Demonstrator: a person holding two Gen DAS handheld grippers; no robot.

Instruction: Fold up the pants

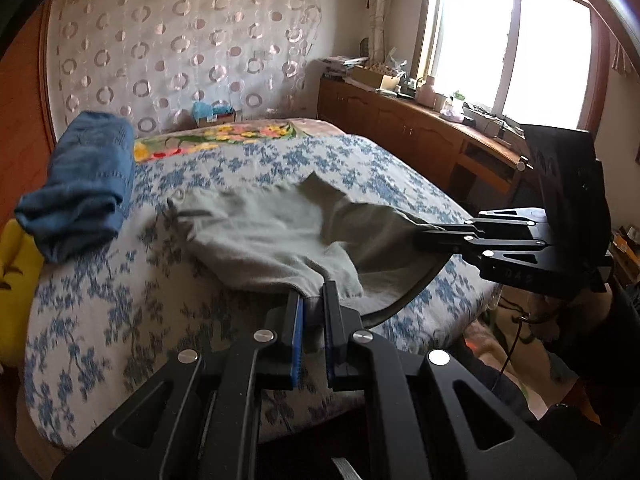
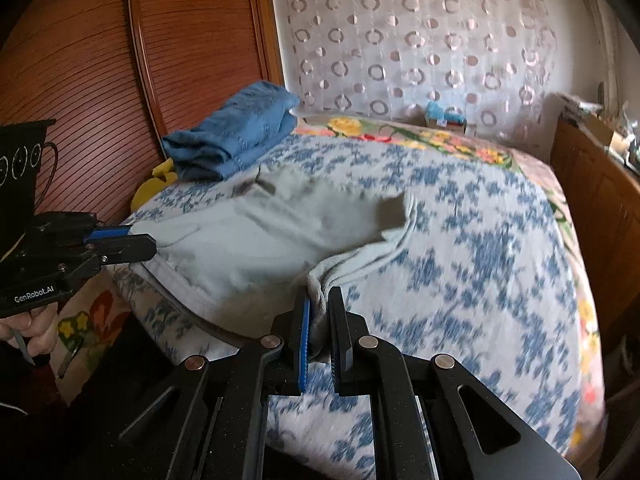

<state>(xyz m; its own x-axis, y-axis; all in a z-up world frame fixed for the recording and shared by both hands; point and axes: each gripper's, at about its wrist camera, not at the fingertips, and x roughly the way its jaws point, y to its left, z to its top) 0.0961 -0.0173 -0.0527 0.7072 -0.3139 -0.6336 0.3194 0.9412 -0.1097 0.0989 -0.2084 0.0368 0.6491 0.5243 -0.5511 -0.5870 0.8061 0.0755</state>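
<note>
Both grippers are clamped on cloth. The left gripper (image 1: pixel 313 296) has its 2 fingers pinched on the near edge of the grey-green pants (image 1: pixel 272 228), fabric bunched between the blue pads (image 1: pixel 298 320). The right gripper (image 2: pixel 320 300) is closed the same way on another part of that edge, a fold of cloth squeezed between its fingers. The pants lie spread on the blue-flowered bedspread (image 1: pixel 120 312), near the foot of the bed, with the held edge lifted slightly off it and 1 corner flipped up in the middle. The cloth is blurred. Folded blue jeans (image 2: pixel 236 136) sit further up the bed, apart from the pants, beside a yellow item (image 2: pixel 154 184).
</note>
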